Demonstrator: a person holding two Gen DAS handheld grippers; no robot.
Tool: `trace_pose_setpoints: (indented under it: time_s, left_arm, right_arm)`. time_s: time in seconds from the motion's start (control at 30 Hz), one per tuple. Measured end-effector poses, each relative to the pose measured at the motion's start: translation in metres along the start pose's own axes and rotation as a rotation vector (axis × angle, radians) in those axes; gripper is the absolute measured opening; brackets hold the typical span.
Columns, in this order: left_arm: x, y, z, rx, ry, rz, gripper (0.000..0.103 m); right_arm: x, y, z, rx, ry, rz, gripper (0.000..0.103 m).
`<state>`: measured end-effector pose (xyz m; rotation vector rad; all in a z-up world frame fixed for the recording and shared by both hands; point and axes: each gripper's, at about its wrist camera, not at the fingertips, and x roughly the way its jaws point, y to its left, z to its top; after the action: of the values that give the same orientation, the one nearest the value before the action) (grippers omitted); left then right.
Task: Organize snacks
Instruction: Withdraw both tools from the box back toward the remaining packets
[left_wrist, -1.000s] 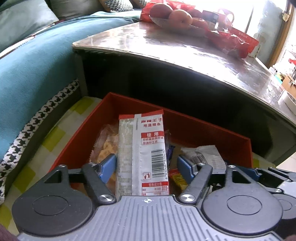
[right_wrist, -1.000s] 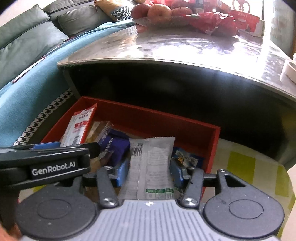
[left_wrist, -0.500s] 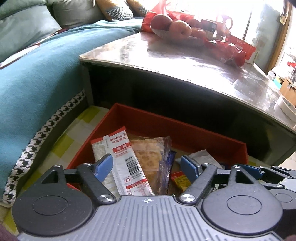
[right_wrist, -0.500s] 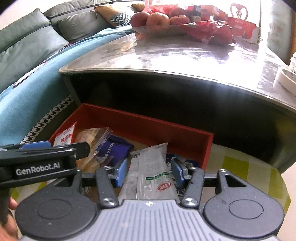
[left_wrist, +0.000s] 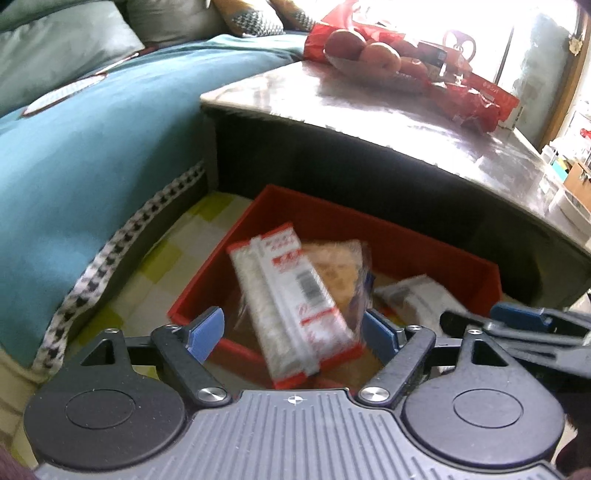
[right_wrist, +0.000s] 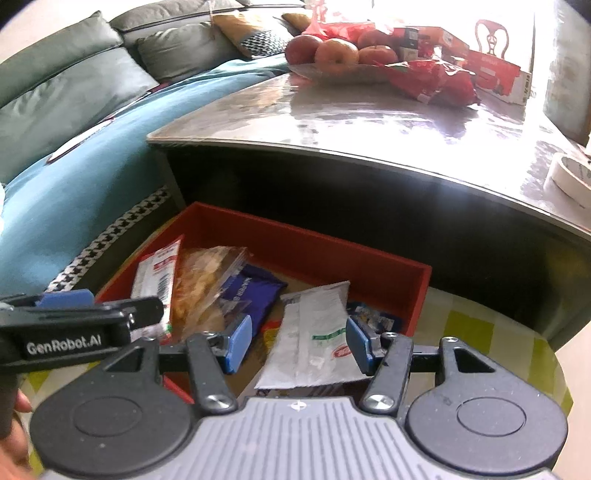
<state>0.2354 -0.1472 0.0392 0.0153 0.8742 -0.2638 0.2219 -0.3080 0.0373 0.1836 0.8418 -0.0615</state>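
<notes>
Right wrist, one red box (right_wrist: 419, 295), three apples (right_wrist: 338, 51)

**Two wrist cameras over one red box**

The left wrist view looks forward and down along the left gripper (left_wrist: 291, 332), close above the red box (left_wrist: 388, 236) on the floor beside the worktop's (left_wrist: 369, 107) near edge; the right wrist view looks the same way along the right gripper (right_wrist: 297, 345), from a little further right, near the box (right_wrist: 314, 247); both share the box, the worktop (right_wrist: 369, 122), the apples (right_wrist: 332, 51) at its far edge and the sofa (right_wrist: 74, 92); each view catches the other gripper at its side.
</notes>
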Motion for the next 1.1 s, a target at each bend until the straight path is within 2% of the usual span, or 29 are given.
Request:
trace_pose_setpoints:
  time_s: [0.23, 0.37, 0.57, 0.67, 0.77, 0.97, 1.1]
  left_arm:
    - [-0.010, 0.007, -0.034, 0.010, 0.086, -0.022, 0.087]
    - [-0.015, 0.021, -0.048, -0.014, 0.137, -0.024, 0.087]
    - [-0.029, 0.056, -0.055, -0.089, 0.153, 0.001, 0.087]
    - [-0.036, 0.073, -0.056, -0.124, 0.152, 0.009, 0.088]
    - [-0.040, 0.082, -0.057, -0.131, 0.150, 0.008, 0.088]
    - [-0.038, 0.095, -0.056, -0.154, 0.166, -0.005, 0.088]
    - [-0.032, 0.094, -0.057, -0.152, 0.185, -0.015, 0.088]
  right_arm:
    - [-0.017, 0.008, -0.009, -0.024, 0.002, 0.029, 0.058]
    - [-0.034, 0.023, -0.023, -0.084, 0.015, 0.078, 0.058]
    - [-0.050, 0.050, -0.056, -0.151, 0.093, 0.194, 0.058]
    - [-0.035, 0.066, -0.070, -0.184, 0.180, 0.254, 0.058]
    - [-0.008, 0.074, -0.076, -0.201, 0.246, 0.242, 0.058]
    - [0.035, 0.082, -0.077, -0.194, 0.316, 0.236, 0.061]
    - [0.048, 0.092, -0.084, -0.279, 0.311, 0.189, 0.065]
